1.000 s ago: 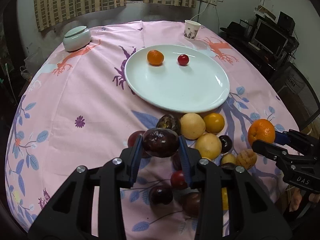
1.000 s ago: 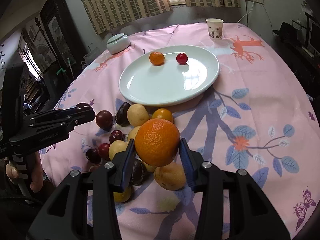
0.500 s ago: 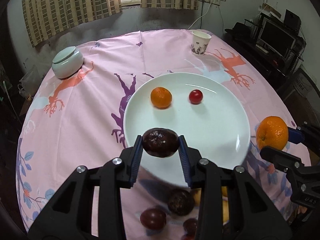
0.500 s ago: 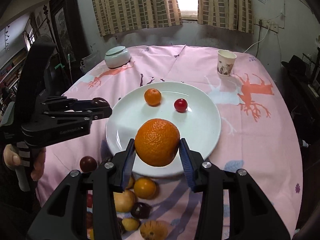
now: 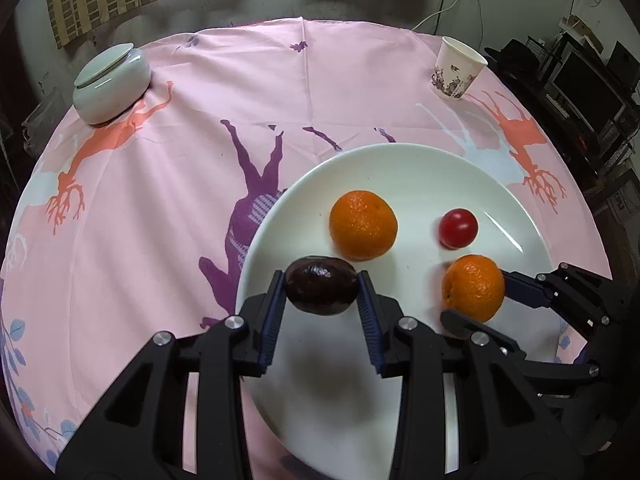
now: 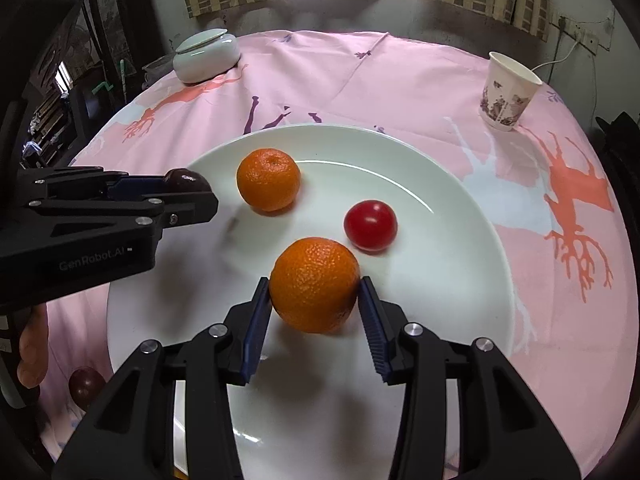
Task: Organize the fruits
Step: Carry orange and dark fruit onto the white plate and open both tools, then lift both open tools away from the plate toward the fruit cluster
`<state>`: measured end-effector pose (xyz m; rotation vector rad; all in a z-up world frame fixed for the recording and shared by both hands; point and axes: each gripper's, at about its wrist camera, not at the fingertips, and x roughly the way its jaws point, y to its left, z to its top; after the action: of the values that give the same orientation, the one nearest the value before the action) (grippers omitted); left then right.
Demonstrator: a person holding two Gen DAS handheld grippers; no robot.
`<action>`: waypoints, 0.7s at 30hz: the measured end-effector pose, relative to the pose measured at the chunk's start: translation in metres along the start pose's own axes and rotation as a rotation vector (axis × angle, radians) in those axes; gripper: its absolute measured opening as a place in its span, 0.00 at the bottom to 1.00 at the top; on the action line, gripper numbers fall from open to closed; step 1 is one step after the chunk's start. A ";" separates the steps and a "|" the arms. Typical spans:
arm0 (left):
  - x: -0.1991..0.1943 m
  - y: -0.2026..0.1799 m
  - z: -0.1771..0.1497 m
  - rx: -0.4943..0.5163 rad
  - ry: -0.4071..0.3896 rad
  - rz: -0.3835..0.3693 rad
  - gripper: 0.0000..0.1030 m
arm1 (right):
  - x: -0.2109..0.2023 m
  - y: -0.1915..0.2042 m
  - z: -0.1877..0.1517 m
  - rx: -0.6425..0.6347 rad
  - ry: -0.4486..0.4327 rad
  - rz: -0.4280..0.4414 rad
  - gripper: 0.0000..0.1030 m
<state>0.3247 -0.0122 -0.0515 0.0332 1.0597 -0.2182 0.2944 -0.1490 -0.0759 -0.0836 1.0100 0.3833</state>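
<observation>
Large round white ceramic plate (image 5: 400, 400) (image 6: 460, 280): on worktop under pink printed tablecloth (image 5: 180, 200) (image 6: 400, 80); landmark for all entries below.

Left hand-held gripper (image 5: 322, 300) (image 6: 200, 196): black frame, blue ribbed pads, over near-left part of plate; clamped on dark purple wrinkled round fruit (image 5: 321, 290) (image 6: 186, 180), held above plate surface.

Right hand-held gripper (image 6: 314, 300) (image 5: 480, 300): same build, over plate middle toward near side; clamped on large orange mandarin (image 6: 314, 284) (image 5: 473, 287). Contact with plate beneath: cannot tell.

Small orange mandarin (image 5: 363, 225) (image 6: 268, 180): resting on plate, far-left of centre, just beyond the dark purple fruit in left wrist view.

Small glossy red round fruit (image 5: 458, 228) (image 6: 370, 225): resting on plate, right of small mandarin, just beyond the held mandarin.

Dark red round fruit (image 6: 86, 386): on tablecloth off plate's near-left rim, right wrist view only.

Pale green lidded ceramic bowl (image 5: 112, 82) (image 6: 206, 56): on tablecloth, well beyond plate to far left.

White paper cup with floral print (image 5: 456, 68) (image 6: 508, 92): upright on tablecloth, well beyond plate to far right.

Bare fingers (image 6: 32, 344): at left edge of right wrist view, below left gripper body.
</observation>
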 end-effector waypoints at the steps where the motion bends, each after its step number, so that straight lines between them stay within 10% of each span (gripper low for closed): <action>1: 0.001 0.000 0.001 0.002 0.002 0.000 0.35 | 0.002 0.002 0.002 -0.011 -0.001 0.005 0.43; 8: 0.006 0.000 0.002 0.009 0.015 0.007 0.37 | 0.003 0.011 0.011 -0.078 -0.045 -0.079 0.60; 10: 0.002 0.001 0.002 0.003 0.015 0.004 0.66 | -0.010 0.011 0.010 -0.094 -0.080 -0.121 0.64; 21: -0.119 0.001 -0.070 0.057 -0.203 0.006 0.90 | -0.112 0.002 -0.073 0.028 -0.096 -0.066 0.65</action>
<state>0.2085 0.0173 0.0169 0.0644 0.8507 -0.2414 0.1816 -0.1956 -0.0207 -0.0724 0.9156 0.3105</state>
